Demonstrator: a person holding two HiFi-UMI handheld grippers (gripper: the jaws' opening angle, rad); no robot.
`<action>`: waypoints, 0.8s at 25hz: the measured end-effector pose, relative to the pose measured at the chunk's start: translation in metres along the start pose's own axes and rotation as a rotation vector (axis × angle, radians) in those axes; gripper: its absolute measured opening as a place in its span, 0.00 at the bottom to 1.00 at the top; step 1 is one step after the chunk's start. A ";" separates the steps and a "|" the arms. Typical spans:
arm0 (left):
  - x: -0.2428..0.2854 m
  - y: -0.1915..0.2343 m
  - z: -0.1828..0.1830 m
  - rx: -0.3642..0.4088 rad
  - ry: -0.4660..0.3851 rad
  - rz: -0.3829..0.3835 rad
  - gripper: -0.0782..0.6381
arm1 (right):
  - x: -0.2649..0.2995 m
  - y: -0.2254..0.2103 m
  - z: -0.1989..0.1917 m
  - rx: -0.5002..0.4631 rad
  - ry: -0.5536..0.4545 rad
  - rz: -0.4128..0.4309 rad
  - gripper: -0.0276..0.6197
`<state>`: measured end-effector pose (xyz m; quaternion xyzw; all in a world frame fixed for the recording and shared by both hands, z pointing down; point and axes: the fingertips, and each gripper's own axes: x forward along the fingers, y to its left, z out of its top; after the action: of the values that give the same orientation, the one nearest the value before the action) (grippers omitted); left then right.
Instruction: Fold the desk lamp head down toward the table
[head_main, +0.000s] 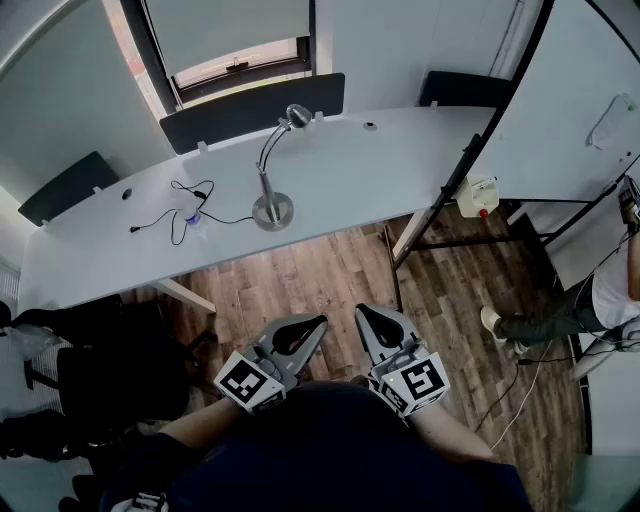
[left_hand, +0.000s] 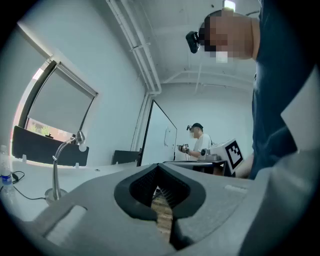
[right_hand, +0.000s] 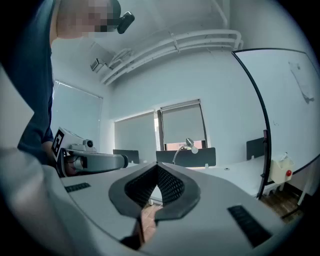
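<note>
A long white table (head_main: 400, 160) runs across the top of the head view. On its left part a thin black cable (head_main: 172, 215) lies in loops. Just to the right of the cable stands the silver desk lamp with a round base and a bent neck (head_main: 266, 175). The lamp's small head is up high on the neck, not down by the table. Lower in this view, close to the person's body and over the brown wooden floor (head_main: 300, 275), are the two grippers, well apart from the lamp. The grey left gripper (head_main: 305, 326) has its jaws pressed together with nothing between them. The grey right gripper (head_main: 372, 318) sits just beside it, and its jaws are pressed together and empty too. Only the head view shows the cable. The left gripper view shows the lamp far off to its left, base and all. It also shows a second person in a white shirt (left_hand: 201, 142) standing far back. The right gripper view shows the lamp near the middle, in front of the windows, but the gripper hides the lamp's base. A small white box with a red button (head_main: 478, 195) shows to the right in the head view and the right gripper view, but not in the left gripper view.
</note>
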<state>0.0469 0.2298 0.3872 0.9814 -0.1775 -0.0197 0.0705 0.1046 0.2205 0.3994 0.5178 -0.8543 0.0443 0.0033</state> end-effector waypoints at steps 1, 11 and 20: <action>0.000 0.000 -0.001 0.000 0.000 0.002 0.11 | 0.000 0.000 -0.001 0.000 0.002 0.003 0.05; 0.017 -0.010 -0.005 0.002 0.007 0.020 0.11 | -0.012 -0.011 -0.004 -0.003 0.005 0.027 0.05; 0.040 -0.017 -0.005 0.014 0.020 0.074 0.11 | -0.023 -0.037 -0.001 -0.031 -0.009 0.055 0.05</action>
<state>0.0905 0.2327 0.3892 0.9748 -0.2132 -0.0061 0.0661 0.1477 0.2236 0.4015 0.4940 -0.8689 0.0289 0.0060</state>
